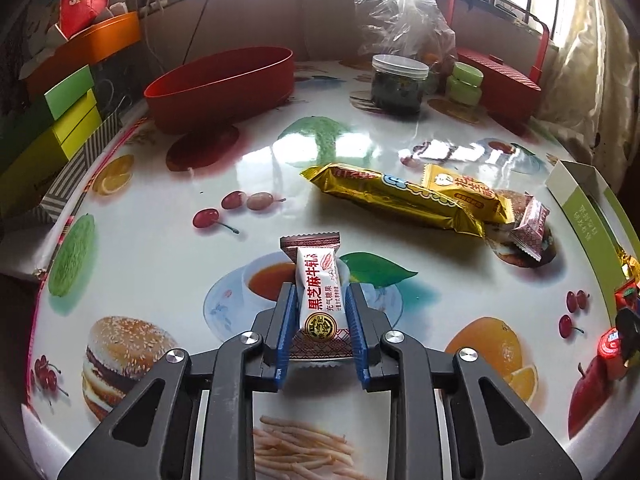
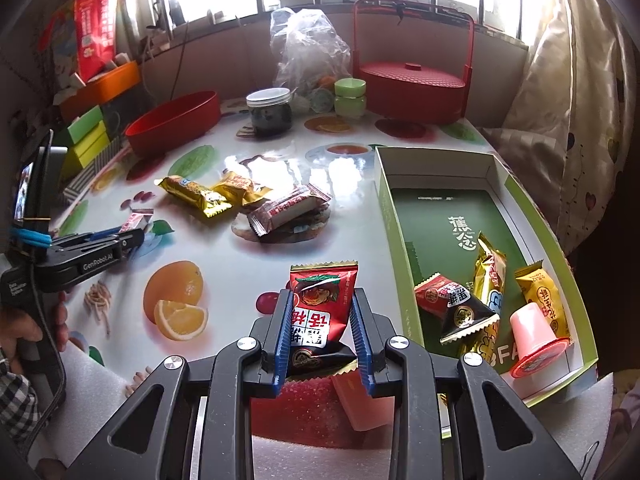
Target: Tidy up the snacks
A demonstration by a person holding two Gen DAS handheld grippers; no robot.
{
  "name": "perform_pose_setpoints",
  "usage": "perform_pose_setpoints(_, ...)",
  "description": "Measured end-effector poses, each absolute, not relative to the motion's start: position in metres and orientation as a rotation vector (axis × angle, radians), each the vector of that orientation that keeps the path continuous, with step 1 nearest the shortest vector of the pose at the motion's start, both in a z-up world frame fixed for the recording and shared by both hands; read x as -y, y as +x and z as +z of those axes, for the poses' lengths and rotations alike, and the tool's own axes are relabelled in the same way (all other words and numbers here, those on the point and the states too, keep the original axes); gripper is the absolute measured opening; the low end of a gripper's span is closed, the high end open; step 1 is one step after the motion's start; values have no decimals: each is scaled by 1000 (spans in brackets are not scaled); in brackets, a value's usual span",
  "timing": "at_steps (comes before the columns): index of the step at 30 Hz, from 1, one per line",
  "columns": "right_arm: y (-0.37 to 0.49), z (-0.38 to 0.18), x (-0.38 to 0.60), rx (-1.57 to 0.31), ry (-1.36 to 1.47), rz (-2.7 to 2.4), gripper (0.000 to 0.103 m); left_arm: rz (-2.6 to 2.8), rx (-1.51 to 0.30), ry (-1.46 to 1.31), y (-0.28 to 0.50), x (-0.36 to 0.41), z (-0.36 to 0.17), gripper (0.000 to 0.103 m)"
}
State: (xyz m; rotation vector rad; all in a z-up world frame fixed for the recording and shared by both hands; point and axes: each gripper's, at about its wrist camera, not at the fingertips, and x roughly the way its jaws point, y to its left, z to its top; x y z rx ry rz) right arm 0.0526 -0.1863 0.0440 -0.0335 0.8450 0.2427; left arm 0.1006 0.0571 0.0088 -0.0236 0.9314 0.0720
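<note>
Claws are both gripping snacks, left claw [image 1: 320, 312] clamping white candy [image 1: 319, 292], right claw [image 2: 320, 328] pinching red packet [image 2: 320, 312], each needing carrying to green box [image 2: 394, 248].

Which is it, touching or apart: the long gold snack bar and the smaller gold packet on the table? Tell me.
Touching. The left wrist view shows the smaller gold packet lying against the long gold bar, no gap.

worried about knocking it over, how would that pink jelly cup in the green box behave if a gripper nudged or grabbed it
The pink jelly cup lies on its side among wrappers, so a nudge would probably roll it. Its tapered, glossy plastic wall looks slippery and may squirt from the pads. It probably dents if squeezed hard.
</note>
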Motion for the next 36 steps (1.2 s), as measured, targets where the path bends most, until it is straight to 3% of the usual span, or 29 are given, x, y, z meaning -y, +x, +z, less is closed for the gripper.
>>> perform_pose_setpoints(9,49,50,195,-828,-20,236,27,27,-885,-21,91,-44,30,24)
perform_pose_setpoints(12,46,54,197,-813,-11,235,27,-6,-860,-30,87,-37,40,18)
perform_pose_setpoints(21,41,63,207,-791,0,218,27,-69,-818,-29,84,-18,59,18)
perform_pose_setpoints(30,40,61,214,-796,15,211,27,-43,-850,-53,82,-54,46,20)
perform_pose_setpoints(32,41,59,213,-797,20,212,27,-54,-860,-50,82,-58,42,25)
perform_pose_setpoints(34,41,58,212,-802,19,215,27,-75,-874,-40,82,-57,37,41)
perform_pose_setpoints(36,40,57,210,-804,17,218,27,-98,-887,-29,83,-55,31,47)
